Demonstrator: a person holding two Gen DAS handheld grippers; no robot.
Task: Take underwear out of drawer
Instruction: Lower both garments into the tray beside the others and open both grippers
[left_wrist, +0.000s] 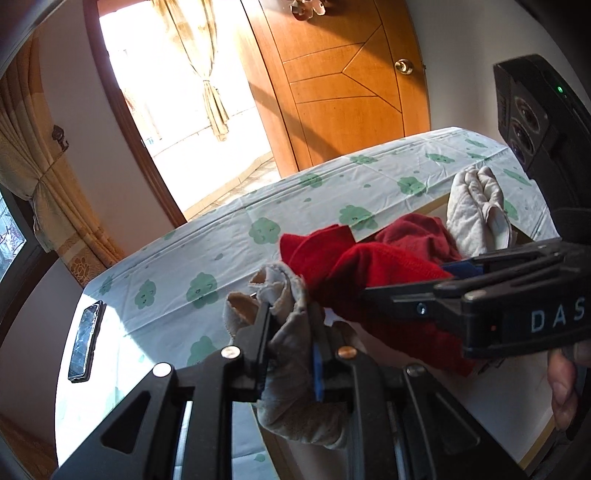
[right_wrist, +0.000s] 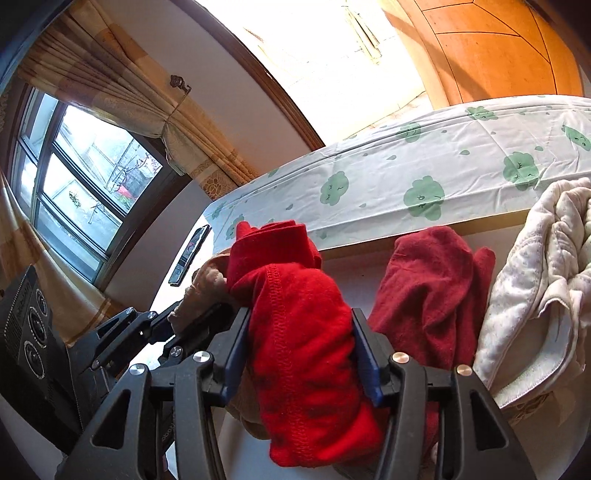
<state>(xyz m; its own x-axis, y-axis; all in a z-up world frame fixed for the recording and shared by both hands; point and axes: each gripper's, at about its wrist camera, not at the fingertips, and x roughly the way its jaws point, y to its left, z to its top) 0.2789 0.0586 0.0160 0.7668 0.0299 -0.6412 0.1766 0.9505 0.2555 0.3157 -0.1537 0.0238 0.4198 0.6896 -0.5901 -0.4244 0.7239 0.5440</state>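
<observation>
Black right gripper sits nearest the lens, jaws clamped on a bright red knit underwear piece that bulges between the blue pads and droops below them. Largest thing behind is the bed with a white sheet printed with green clouds, running across the back, just beyond the open drawer with a pale wooden rim. Inside the drawer: a darker red crumpled garment and, beside it, a cream quilted cloth bundle, touching each other. Left gripper is clenched on a grey-beige soft cloth piece, bunched and hanging from its narrow jaws, right next to the red piece. Smaller: a black phone lying on the white surface off to the left. Handling guess: all these pieces are light, limp, not fragile, not slippery; fabric folds and sags, so pinch a thick bunched fold or a seam edge, not a single layer. Both held pieces look lifted above the drawer, not yet set down; two garments still sit in it.
</observation>
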